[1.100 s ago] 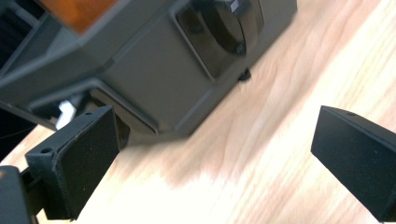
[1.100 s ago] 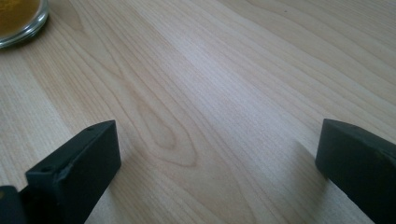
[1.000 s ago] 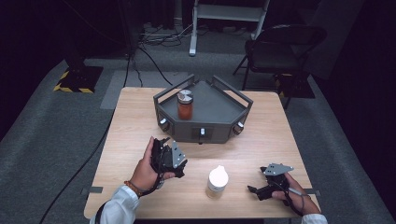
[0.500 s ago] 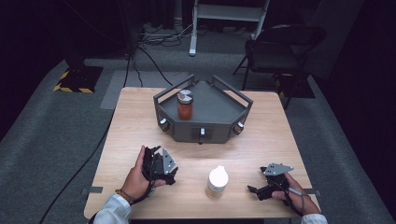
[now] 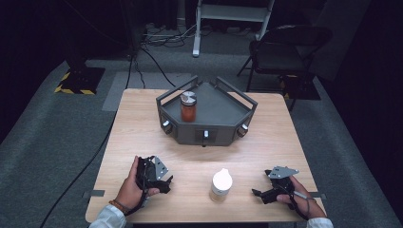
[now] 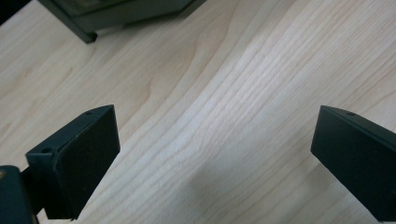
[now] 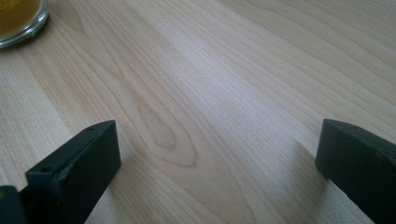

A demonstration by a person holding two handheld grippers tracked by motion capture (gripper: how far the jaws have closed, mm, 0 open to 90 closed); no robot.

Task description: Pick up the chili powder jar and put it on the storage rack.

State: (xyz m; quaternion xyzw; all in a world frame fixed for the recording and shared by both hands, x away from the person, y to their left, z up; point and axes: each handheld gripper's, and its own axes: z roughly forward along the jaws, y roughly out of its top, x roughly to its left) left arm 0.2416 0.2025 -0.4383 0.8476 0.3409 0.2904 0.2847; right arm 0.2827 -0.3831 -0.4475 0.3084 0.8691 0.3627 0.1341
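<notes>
Bottle (image 5: 221, 185), small and white with a rounded cap, stood upright on the desk (image 5: 285, 137) between the 2 grippers and in front of the grey tray (image 5: 221, 111). It looked light and smooth-sided, with a narrow top, and nothing touched it. In the right gripper view a clear rim with amber contents (image 7: 18, 16) sat at the upper left corner; it may have been the bottle's base, but I could not tell.

Left of the bottle, the left gripper (image 5: 164, 183) rested low over the desk in the person's left hand (image 5: 130, 187), its jaws spread wide with only bare wood between them in the left gripper view. Right of the bottle, the right gripper (image 5: 260, 194) lay near the desk edge in the right hand (image 5: 297, 199), jaws likewise wide apart and holding nothing, pointed toward the bottle.

Behind the bottle, the tray carried 1 jar (image 5: 188, 106) of orange-red contents with a metal lid, standing upright in its left part.

Judging from this, the step in hand was the approach, before any grasp. The next move probably called for 1 gripper to close in level on the bottle's body, below the cap, squeezing gently so it would not tip.
</notes>
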